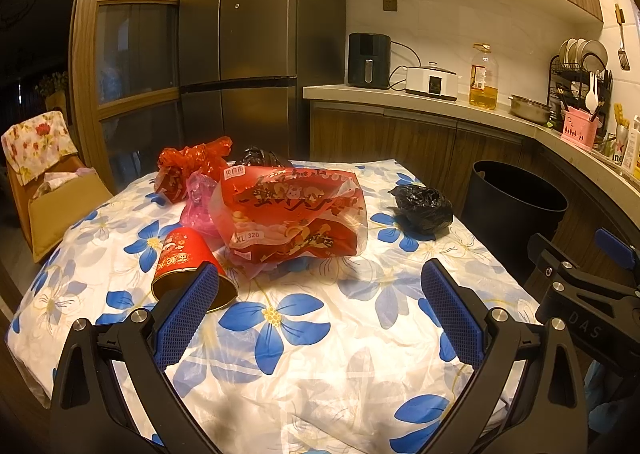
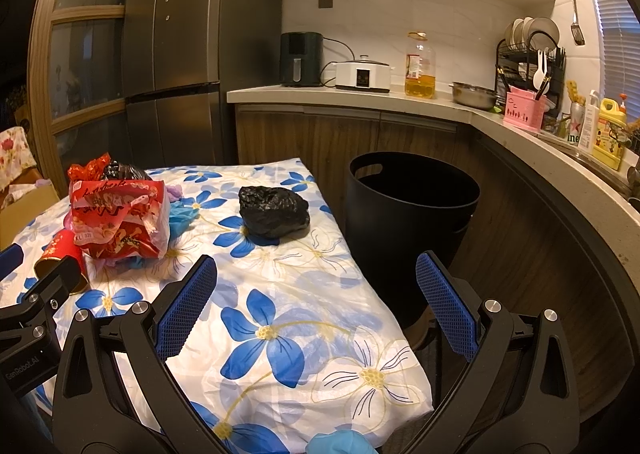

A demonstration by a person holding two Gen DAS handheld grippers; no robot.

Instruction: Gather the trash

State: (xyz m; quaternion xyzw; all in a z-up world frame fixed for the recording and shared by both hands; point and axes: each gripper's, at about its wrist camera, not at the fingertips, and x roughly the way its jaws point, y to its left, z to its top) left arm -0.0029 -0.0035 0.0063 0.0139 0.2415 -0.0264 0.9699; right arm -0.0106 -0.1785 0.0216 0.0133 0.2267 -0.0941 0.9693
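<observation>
Left wrist view: the left gripper (image 1: 320,306) fills the bottom of the frame, its blue-padded fingers (image 1: 186,314) spread wide with nothing between them. It hangs over a table (image 1: 320,366) covered in a white cloth with blue flowers. Just above the left finger, a red paper cup (image 1: 184,260) lies on its side, mouth toward the camera. Centre frame sits a large red plastic bag (image 1: 292,213); a pink bag (image 1: 198,205) touches its left side, and a crumpled red wrapper (image 1: 192,165) lies behind that. A second dark bag (image 1: 260,155) peeks out behind the red one. A black bag (image 1: 424,207) lies alone at centre right, near the table edge. A black bin (image 1: 516,209) stands beyond that edge, at right. The right gripper shows partly at the lower right edge.

Right wrist view: the right gripper (image 2: 316,300) is likewise spread wide and holds nothing, above the table's (image 2: 280,334) right edge. The black bag (image 2: 274,211) lies centre frame, apart from the red bag (image 2: 120,213) and cup (image 2: 60,254) at left. The bin (image 2: 408,221) stands just right of the table, open-topped. A counter (image 2: 360,97) with appliances crosses the upper frame.
</observation>
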